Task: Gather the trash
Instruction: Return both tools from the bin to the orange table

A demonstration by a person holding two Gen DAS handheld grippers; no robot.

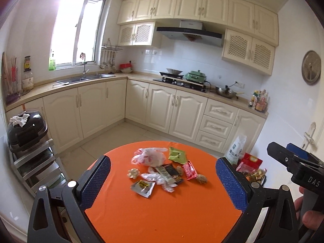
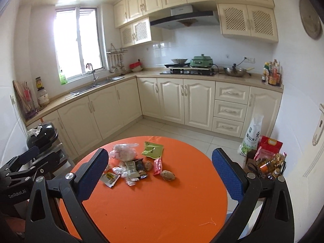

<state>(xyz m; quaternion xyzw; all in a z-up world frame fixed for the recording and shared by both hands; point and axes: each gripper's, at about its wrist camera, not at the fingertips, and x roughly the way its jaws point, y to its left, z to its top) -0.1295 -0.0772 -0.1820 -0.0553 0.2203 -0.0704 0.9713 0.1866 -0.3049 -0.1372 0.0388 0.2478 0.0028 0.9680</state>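
Round orange tabletop [image 1: 141, 212]. Trash pile sits toward its far edge, roughly centred: crumpled clear plastic bag [image 1: 149, 157] farthest back, green packet [image 1: 176, 154] beside it, red wrapper [image 1: 189, 169], dark snack wrappers [image 1: 171, 173], silver-yellow packet [image 1: 143, 187] nearest, two paper wads [image 1: 133, 173] and [image 1: 201, 179] at the pile's sides.

Left hand-held gripper [image 1: 162, 184]: blue pads wide apart, empty, above the near edge. Right hand-held gripper [image 2: 160, 176]: pads likewise spread, holding nothing, over the near edge. No contact with trash.
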